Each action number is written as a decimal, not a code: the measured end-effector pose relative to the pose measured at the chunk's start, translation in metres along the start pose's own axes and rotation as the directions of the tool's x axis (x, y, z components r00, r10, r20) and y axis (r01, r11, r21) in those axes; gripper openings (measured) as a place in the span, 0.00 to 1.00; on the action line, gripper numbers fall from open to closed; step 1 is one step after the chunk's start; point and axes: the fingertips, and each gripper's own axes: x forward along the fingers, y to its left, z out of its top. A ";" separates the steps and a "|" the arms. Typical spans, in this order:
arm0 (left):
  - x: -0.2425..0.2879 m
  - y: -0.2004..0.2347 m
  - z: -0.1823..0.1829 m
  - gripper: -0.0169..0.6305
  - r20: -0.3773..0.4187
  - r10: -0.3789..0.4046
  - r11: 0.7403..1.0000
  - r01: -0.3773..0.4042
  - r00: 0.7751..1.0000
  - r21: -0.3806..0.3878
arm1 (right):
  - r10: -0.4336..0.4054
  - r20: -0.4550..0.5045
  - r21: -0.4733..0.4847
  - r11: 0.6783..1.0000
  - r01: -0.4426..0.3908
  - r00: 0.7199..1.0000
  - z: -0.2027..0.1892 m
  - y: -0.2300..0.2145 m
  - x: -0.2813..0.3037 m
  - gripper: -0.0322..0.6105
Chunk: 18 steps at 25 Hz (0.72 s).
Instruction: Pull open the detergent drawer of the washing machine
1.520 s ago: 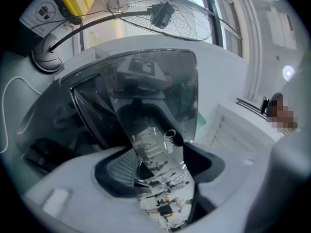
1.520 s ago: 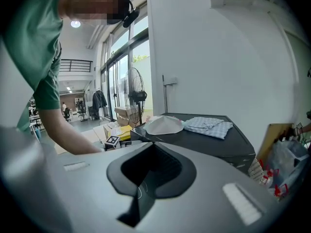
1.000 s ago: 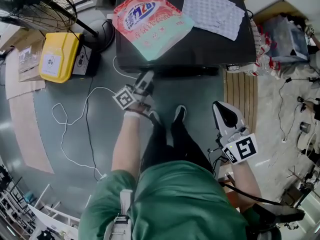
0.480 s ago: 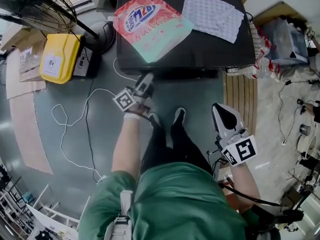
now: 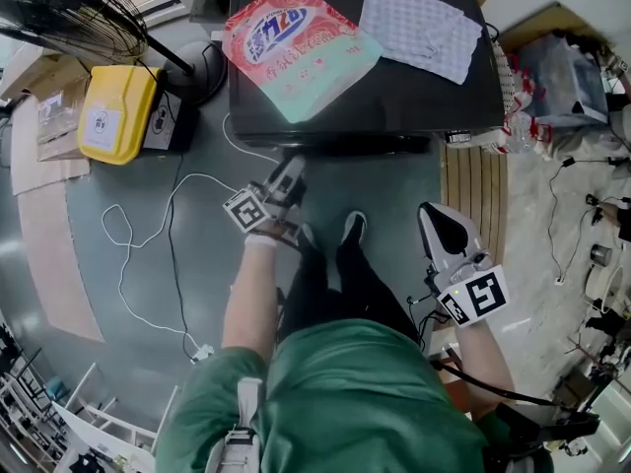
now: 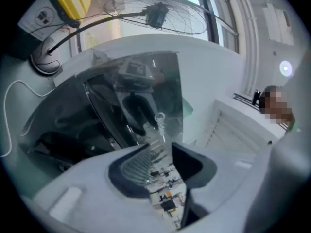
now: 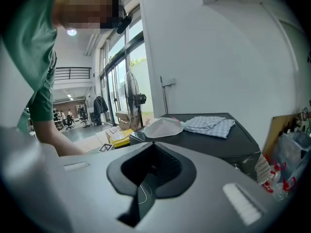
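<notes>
Dark washing machine top (image 5: 394,92): 1 detergent bag (image 5: 296,39), 1 checked cloth (image 5: 419,26). Left gripper (image 5: 288,175) at machine front, jaws slightly apart, empty. Right gripper (image 5: 434,220) closed, empty.

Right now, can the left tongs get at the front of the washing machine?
Probably yes. The left tongs stand open, close to the washing machine's glossy front panel, and nothing shows between them and it. I cannot make out the drawer itself from here.

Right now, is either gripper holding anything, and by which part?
Nothing held. Left gripper has its jaws apart, facing the washing machine, with nothing between them. Right gripper is shut and empty.
</notes>
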 end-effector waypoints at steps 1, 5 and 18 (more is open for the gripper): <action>0.003 -0.004 -0.004 0.28 -0.021 -0.008 1.000 0.008 1.000 0.012 | 0.000 -0.001 0.004 1.000 0.000 1.000 -0.002 0.000 0.001 0.05; 0.010 0.002 -0.004 0.44 -0.038 0.024 1.000 -0.024 0.999 -0.006 | 0.013 -0.001 0.016 1.000 -0.013 1.000 -0.003 0.006 0.006 0.05; 0.012 0.013 0.022 0.57 0.074 0.005 0.999 -0.001 0.997 -0.051 | 0.027 -0.004 0.013 1.000 -0.027 1.000 -0.003 0.010 0.004 0.05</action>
